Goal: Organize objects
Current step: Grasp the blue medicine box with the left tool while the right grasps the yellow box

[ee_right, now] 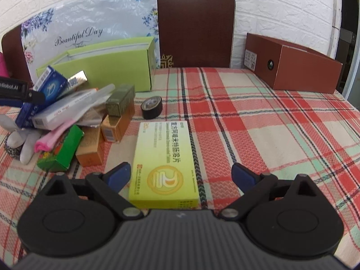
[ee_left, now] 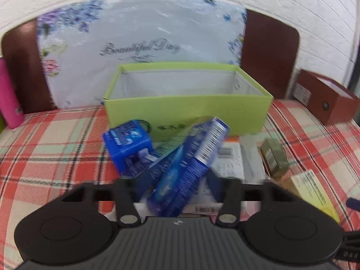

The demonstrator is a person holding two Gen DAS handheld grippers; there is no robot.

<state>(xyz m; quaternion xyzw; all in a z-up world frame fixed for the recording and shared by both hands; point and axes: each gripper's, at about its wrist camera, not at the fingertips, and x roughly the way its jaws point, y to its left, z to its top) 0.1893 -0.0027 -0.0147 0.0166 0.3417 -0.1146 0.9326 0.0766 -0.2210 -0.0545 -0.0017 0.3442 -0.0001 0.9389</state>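
Judging by the open green box (ee_left: 186,105), whose grey-lined inside shows nothing in the left wrist view, the sorting has barely begun: almost everything remains outside it on the plaid cloth (ee_right: 258,117). In front of the green box lies a heap of small cartons: a blue cube-shaped box (ee_left: 127,141), a long blue toothpaste-style carton (ee_left: 191,164) propped at a slant, white packets beneath, and an olive carton (ee_right: 119,100) beside orange ones. The left gripper (ee_left: 177,191) reaches into that heap with its fingers on either side of the long blue carton; whether they actually pinch it cannot be told, since the view is blurred. The right gripper (ee_right: 181,175) hovers low, further from the green box than the heap, its blue-tipped fingers spread wide around a flat yellow medicine box (ee_right: 164,162) and not touching it. That box lies face up, printed with a gold emblem and Chinese text (it looks light, rigid and easy to grip across its width). A black tape roll (ee_right: 151,108) sits between it and the green box.
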